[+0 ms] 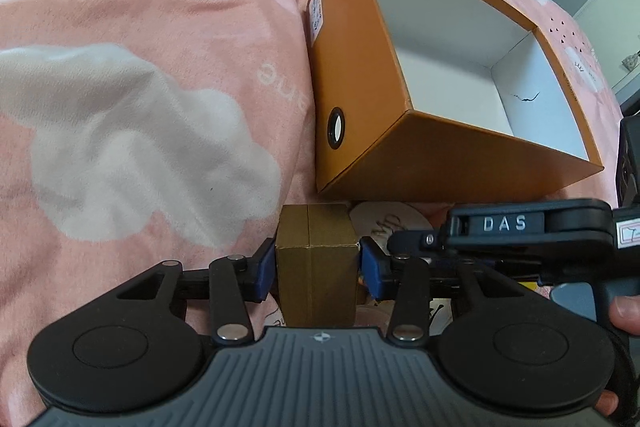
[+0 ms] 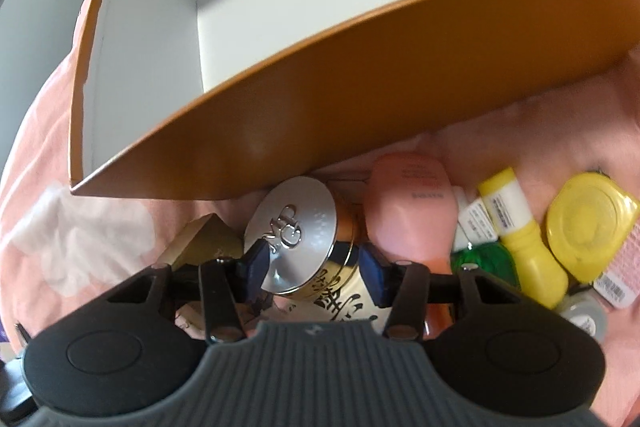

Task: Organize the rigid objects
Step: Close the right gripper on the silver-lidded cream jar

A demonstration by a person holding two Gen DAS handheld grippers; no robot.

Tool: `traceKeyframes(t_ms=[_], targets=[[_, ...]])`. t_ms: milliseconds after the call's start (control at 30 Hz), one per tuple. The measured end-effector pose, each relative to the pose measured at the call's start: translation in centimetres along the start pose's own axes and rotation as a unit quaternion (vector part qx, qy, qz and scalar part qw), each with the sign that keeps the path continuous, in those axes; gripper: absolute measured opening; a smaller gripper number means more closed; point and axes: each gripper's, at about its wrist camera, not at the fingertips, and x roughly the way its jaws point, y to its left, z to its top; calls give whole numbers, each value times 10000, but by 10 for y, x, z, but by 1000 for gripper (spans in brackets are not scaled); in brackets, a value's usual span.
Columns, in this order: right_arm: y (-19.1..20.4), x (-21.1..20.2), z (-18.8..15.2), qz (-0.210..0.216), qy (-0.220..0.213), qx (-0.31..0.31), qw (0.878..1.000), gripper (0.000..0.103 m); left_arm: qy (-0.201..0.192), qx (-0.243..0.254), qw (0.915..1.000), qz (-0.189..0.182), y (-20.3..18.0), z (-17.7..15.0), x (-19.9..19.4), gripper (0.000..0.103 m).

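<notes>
1. Gold carton [image 1: 316, 267] stands upright on the pink bedspread [image 1: 140, 7], just in front of the near corner of the orange box [image 1: 360, 87].
2. Left gripper [image 1: 318, 269] has its blue pads [image 1: 266, 269] pressed on both sides of the carton, holding it.
3. Orange box sits open on the bedspread, its white inside bare, with a label and a round eyelet on its left wall.
4. Right gripper [image 2: 312, 271] straddles a gold jar [image 2: 336, 267] with a silver lid [image 2: 290, 227]; the left pad touches the lid's edge, the right pad lies against the jar's side, so it appears to grip the jar.
5. Jar lies tilted against the box's near wall, beside the carton.
6. To the jar's right lie a pink tube [image 2: 408, 207], a yellow bottle [image 2: 520, 239], a green bottle [image 2: 480, 259] and a yellow round case [image 2: 588, 223], crowded together.
7. A thumb [image 1: 624, 311] shows at the right edge of the left view.
</notes>
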Motion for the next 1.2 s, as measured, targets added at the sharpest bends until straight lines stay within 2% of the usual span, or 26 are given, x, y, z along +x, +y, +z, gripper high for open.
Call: traceKeyframes(t_ms=[233, 300, 367, 433, 467, 567, 633, 667, 700, 733, 767, 1033, 1100, 1200], targets=[[-8, 1, 4, 191, -179, 184, 9995, 40, -7, -45, 9999, 136, 0, 0, 3, 53], [-9, -9, 2, 220, -224, 118, 9994, 29, -5, -6, 9999, 161, -1, -1, 3, 53], [-5, -18, -1, 320, -344, 25, 9989, 28, 1, 21, 9998, 173, -1, 0, 4, 53], [-3, -23, 2, 517, -452, -53, 9976, 20, 24, 0, 9999, 121, -1, 0, 5, 53], [-3, -21, 4, 688, -394, -59, 9968, 19, 29, -3, 9999, 129, -1, 0, 5, 53], [-5, -9, 9, 588, -261, 12, 9979, 17, 28, -2, 9999, 123, -1, 0, 5, 53], [-5, -10, 11, 491, -366, -9, 9981, 22, 26, -26, 9999, 103, 1, 1, 5, 53], [-5, -13, 13, 381, -438, -60, 9983, 30, 33, -30, 9999, 104, 1, 1, 5, 53], [-5, -17, 12, 272, -489, -79, 9984, 51, 35, -27, 9999, 104, 0, 1, 5, 53], [-5, -21, 13, 133, -440, -50, 9989, 57, 37, -17, 9999, 105, 0, 2, 5, 53], [-9, -21, 13, 198, -362, 22, 9991, 60, 37, -12, 9999, 106, 0, 2, 5, 52], [-17, 7, 12, 137, 187, 444, 9987, 57, 25, 12, 10000, 27, 2, 1, 2, 52], [-20, 13, 15, 73, 167, 649, 9977, 51, 17, 42, 10000, 18, 3, 1, 2, 52], [-14, 22, 23, -65, 45, 663, 9978, 51, 28, 60, 10000, 36, 2, 1, 2, 52]])
